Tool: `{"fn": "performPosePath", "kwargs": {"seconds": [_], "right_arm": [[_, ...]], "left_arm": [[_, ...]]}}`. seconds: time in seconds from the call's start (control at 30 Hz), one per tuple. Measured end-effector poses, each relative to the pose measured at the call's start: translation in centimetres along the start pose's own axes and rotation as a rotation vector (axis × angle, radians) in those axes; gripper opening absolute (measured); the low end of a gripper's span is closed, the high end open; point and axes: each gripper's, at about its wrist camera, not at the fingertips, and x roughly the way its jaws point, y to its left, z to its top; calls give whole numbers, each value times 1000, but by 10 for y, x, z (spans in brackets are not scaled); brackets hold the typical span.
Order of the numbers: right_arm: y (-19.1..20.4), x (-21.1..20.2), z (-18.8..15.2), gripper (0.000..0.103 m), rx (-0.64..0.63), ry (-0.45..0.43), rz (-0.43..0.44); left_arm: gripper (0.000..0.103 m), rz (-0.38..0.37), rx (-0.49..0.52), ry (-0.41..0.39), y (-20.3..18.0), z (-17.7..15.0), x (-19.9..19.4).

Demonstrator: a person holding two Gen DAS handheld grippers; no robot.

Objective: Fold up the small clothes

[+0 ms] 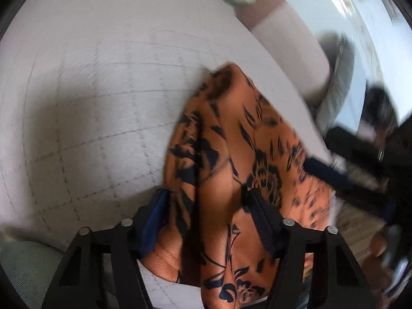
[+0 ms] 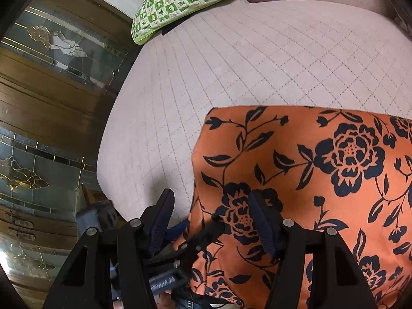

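One orange floral garment [image 1: 231, 154] lies on the quilted bed [image 1: 90, 90], bunched between the left gripper's [image 1: 206, 206] spread jaws, unpinched. From the right wrist, the right gripper [image 2: 209, 207] stands open over its near edge; folding looks unfinished.

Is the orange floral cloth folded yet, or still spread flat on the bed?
Partly folded. The orange floral cloth shows one straight doubled edge on the quilted bed cover; in the left wrist view it drapes in loose creases.

A home bedroom: a bed with a pale quilted cover [image 2: 231, 59], a green patterned pillow [image 2: 180, 2] at its far end, a wooden wardrobe with leaded glass panels [image 2: 51, 82] left.
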Motion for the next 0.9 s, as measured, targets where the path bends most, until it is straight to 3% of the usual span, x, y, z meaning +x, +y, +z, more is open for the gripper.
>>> {"fn": "performPosePath", "kwargs": {"seconds": [0.1, 0.17, 0.27, 0.47, 0.57, 0.63, 0.7, 0.73, 0.83, 0.9], "right_arm": [[5, 1, 4, 62, 0, 3, 3], [8, 10, 6, 62, -2, 38, 11], [13, 24, 9, 62, -3, 81, -16], [23, 48, 18, 62, 1, 173, 0], [28, 65, 24, 61, -10, 235, -51], [35, 80, 28, 54, -68, 281, -139], [42, 89, 28, 35, -122, 296, -241], [46, 94, 26, 34, -171, 307, -280], [49, 89, 19, 22, -200, 294, -288], [51, 64, 16, 16, -206, 240, -254]], "left_arm": [[43, -82, -141, 9, 24, 3, -3], [14, -69, -89, 17, 15, 0, -2], [11, -97, -11, -5, 0, -5, -12], [10, -121, 40, -49, -8, -13, -21], [10, -123, 64, -66, -8, -15, -25], [9, -132, 68, -78, -8, -17, -27], [8, -115, 70, -100, -10, -18, -29], [8, -105, 78, -105, -11, -19, -30], [8, -80, 152, -137, -29, -30, -42], [8, -98, 196, -163, -46, -40, -55]]}}
